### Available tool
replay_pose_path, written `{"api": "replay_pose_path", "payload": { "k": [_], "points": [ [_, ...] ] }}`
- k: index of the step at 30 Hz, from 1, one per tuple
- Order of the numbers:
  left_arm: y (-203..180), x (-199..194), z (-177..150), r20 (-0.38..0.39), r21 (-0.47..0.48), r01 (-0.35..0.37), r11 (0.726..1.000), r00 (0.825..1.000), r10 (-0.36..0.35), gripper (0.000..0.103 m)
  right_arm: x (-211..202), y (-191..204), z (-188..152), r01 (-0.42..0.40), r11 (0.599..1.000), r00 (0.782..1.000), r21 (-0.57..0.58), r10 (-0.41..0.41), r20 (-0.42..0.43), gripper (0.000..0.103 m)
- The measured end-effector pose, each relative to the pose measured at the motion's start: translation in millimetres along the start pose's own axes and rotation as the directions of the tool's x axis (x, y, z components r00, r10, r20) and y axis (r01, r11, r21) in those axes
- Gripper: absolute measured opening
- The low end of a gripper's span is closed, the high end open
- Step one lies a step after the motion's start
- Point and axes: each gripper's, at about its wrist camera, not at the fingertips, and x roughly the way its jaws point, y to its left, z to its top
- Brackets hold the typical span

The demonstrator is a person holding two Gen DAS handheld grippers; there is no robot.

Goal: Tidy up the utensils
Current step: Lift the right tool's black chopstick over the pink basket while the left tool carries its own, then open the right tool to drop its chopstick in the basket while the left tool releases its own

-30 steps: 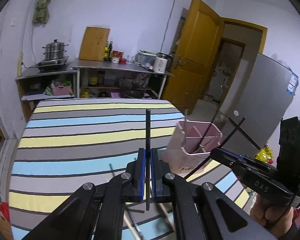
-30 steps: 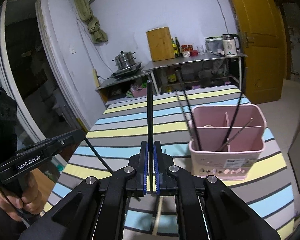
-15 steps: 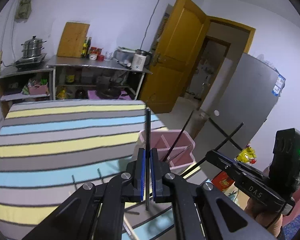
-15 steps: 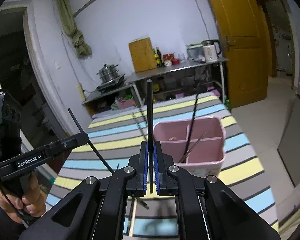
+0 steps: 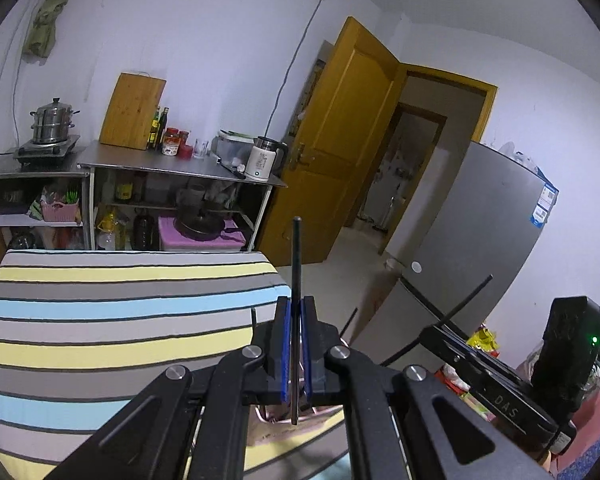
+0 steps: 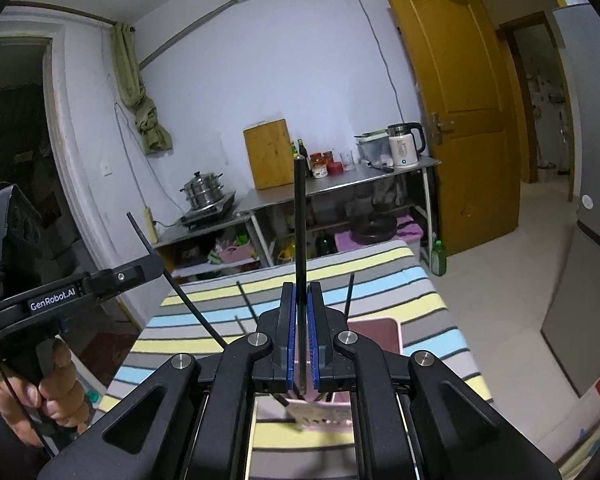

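Note:
In the left wrist view my left gripper (image 5: 296,316) is shut on a black chopstick (image 5: 297,256) that stands upright between the blue pads. The pink utensil holder (image 5: 262,432) is almost hidden under its fingers. To the right my right gripper (image 5: 426,332) grips another black chopstick (image 5: 464,304). In the right wrist view the right gripper (image 6: 301,296) is shut on its chopstick (image 6: 300,220), just above the pink holder (image 6: 376,334). Thin black chopsticks (image 6: 350,296) stick up from the holder. The left gripper (image 6: 156,262), with its chopstick (image 6: 180,284), sits at the left.
The striped tablecloth (image 5: 100,320) covers the table. Behind it stands a steel shelf (image 5: 172,166) with a steamer pot (image 5: 54,124), a cutting board (image 5: 134,110) and a kettle (image 5: 262,160). A yellow door (image 5: 340,140) and a grey fridge (image 5: 480,240) are to the right.
Both grippers have risen and moved forward with their chopsticks. The pink holder, earlier ahead of the fingers, now lies under them. Both views have tilted up.

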Motion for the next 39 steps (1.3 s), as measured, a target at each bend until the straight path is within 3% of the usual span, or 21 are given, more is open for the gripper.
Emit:
{"api": "replay_pose_path", "payload": {
  "k": [5,19,25,28,32,39],
  "points": [
    [8,18,-6,-0.010,-0.013,-0.017,1.000,1.000,0.017,0.004,17,-8,-8,0.006,1.000,1.000,0.014,-0.006,-0.027,0.006],
    [31,76,-59,-0.130,0.000,-0.048,0.999,0.990,0.048,0.005,68,-26,-53,0.040,0.998,0.986,0.051,-0.032,-0.161,0.006],
    [30,87,-70,-0.156,0.011,-0.050,0.999,0.986,0.052,0.015,81,-32,-62,0.047,0.997,0.978,0.067,-0.032,-0.204,0.006],
    [30,85,-74,-0.160,0.010,-0.049,0.999,0.986,0.050,0.017,77,-31,-63,0.054,0.997,0.978,0.058,-0.041,-0.202,0.010],
    [28,70,-76,-0.126,0.010,-0.038,0.999,0.991,0.039,0.025,65,-26,-60,0.065,0.997,0.984,0.042,-0.057,-0.166,0.023],
    [30,37,-86,-0.090,0.017,-0.051,0.999,0.995,0.052,0.025,44,-20,-64,0.049,0.998,0.990,0.050,-0.042,-0.135,0.025]
  ]
}}
